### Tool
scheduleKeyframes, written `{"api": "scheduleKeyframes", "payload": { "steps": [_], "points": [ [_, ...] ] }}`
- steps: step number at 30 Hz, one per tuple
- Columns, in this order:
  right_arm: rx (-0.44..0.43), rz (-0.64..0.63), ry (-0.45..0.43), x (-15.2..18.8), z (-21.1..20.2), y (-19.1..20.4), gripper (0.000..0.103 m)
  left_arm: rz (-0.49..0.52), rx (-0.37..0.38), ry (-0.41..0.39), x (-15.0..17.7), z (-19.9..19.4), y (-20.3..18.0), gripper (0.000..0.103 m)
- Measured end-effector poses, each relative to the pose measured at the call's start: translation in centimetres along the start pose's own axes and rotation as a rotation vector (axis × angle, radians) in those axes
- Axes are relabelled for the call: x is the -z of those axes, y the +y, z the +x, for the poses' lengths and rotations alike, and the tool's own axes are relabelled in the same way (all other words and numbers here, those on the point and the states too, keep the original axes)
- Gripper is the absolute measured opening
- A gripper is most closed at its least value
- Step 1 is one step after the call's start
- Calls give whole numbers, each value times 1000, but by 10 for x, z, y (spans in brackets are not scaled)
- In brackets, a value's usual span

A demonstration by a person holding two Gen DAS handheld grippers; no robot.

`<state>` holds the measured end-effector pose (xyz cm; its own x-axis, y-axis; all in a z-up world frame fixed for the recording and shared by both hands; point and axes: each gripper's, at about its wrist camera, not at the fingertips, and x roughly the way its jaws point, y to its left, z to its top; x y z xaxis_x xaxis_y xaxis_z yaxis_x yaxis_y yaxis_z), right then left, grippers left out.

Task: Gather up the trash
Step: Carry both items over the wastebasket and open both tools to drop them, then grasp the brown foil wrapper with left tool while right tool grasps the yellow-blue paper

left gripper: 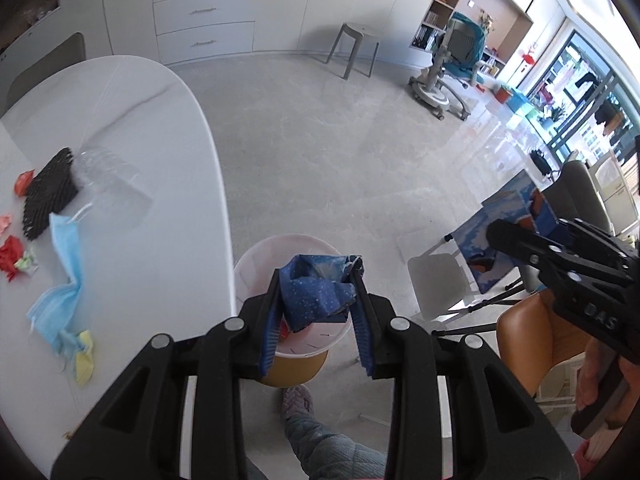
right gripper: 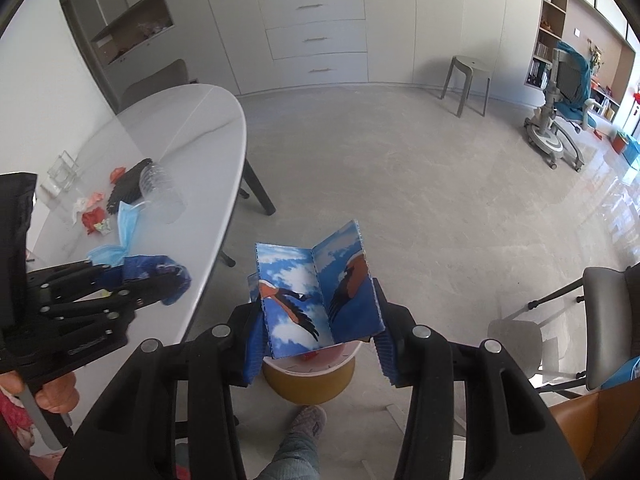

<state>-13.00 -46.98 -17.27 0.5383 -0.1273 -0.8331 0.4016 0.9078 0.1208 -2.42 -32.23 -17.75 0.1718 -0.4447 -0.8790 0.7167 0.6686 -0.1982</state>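
Left gripper (left gripper: 316,292) clamped on crumpled blue wrapper (left gripper: 316,292) — right gripper (right gripper: 318,312) clamped on flattened bird-print carton (right gripper: 312,300).

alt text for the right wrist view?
Right gripper holds a folded blue carton printed with birds above a bin on the floor. At left, the left gripper grips crumpled blue wrapping beside the littered table.

"DAS" on right tool (left gripper: 496,236)

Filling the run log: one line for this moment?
left gripper: shut on crumpled blue wrapper | right gripper: shut on blue bird-print carton | both above white bin
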Motion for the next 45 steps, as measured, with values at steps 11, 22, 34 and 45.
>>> {"api": "scheduleKeyframes", "payload": {
  "steps": [11,22,34,45],
  "points": [
    [-20,47,29,-1,29,-14,47,-1,-42,111,-10,56,-8,75],
    [-61,11,62,0,57,3,52,-58,-125,35,-7,9,21,91],
    [-38,-59,205,22,144,56,93,-199,-226,-2,23,-40,90,95],
    [-91,-27,47,-2,51,103,100,-275,-294,-40,67,-103,143,95]
  ]
}}
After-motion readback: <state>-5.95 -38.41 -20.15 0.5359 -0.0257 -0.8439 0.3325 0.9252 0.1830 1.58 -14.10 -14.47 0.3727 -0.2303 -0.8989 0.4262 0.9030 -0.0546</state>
